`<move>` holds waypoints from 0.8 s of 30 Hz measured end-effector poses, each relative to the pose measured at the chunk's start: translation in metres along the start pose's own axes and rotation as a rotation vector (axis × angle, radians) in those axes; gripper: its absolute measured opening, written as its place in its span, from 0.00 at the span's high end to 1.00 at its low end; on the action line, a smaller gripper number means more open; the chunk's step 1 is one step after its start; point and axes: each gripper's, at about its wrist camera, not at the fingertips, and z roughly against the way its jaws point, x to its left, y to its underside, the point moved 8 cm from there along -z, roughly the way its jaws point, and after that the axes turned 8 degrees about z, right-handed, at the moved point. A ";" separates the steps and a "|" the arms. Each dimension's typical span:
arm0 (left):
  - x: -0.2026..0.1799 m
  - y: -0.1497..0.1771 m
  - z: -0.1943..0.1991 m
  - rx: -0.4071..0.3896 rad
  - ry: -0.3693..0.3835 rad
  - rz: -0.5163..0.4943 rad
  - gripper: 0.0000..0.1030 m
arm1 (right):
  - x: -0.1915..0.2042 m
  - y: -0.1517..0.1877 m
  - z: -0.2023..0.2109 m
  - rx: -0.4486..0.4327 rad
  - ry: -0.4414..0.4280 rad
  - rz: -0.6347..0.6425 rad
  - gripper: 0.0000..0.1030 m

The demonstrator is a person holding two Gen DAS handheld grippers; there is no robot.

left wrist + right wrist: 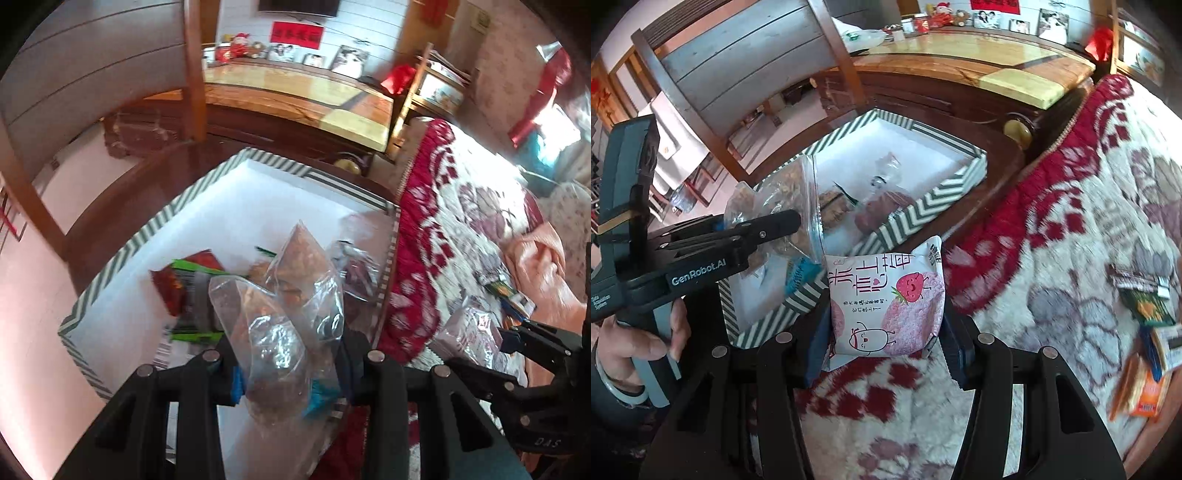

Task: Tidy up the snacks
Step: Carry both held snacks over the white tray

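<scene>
The left tool (pixel 275 384) gripped a clear bag (pixel 280 332) over the striped box (pixel 122 254); the right tool (pixel 886 354) gripped a pink packet (pixel 886 306) above the blanket (pixel 1052 258).

Snack packets (pixel 192 291) in box (pixel 122 254)

My clear bag (pixel 280 332) blocks most of the striped box's (pixel 122 258) snacks, so I can't read those labels. Packets on the blanket (pixel 1152 332) are smeared and cut off at the edge.
</scene>
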 end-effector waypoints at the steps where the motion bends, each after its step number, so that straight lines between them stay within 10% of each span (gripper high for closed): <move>1: 0.002 -0.001 -0.001 -0.001 -0.007 0.003 0.61 | 0.001 -0.002 -0.002 0.000 -0.004 0.004 0.49; 24: 0.041 -0.010 -0.022 0.005 -0.068 0.096 0.61 | 0.032 -0.050 -0.064 0.083 -0.045 0.116 0.49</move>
